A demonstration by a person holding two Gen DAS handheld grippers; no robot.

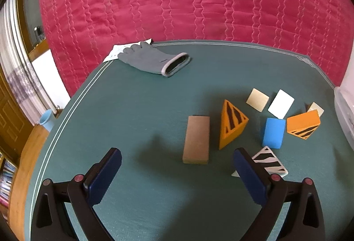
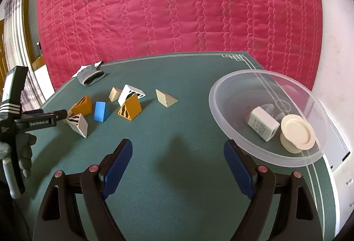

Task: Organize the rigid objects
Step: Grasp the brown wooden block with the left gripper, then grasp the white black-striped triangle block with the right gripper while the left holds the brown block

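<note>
While nothing is held by either pair of tongs, the wedge-shaped blocks are seen scattered on the green desk (image 1: 132, 108). In the left wrist view the left tongs (image 1: 177, 165) are spread wide and empty, and the brown block (image 1: 196, 139) is found just above and slightly right of the gap between them, its long axis running up the frame, roughly in line with the fingers. An orange striped wedge (image 1: 231, 123) is set just right of it. In the right wrist view the right tongs (image 2: 178, 159) are likewise wide and empty, with the clear bowl (image 2: 221, 95) at the right of the frame and the blocks well apart at the upper left. The left hand is judged nearer; the block would probably be taken across its narrow width.
</note>
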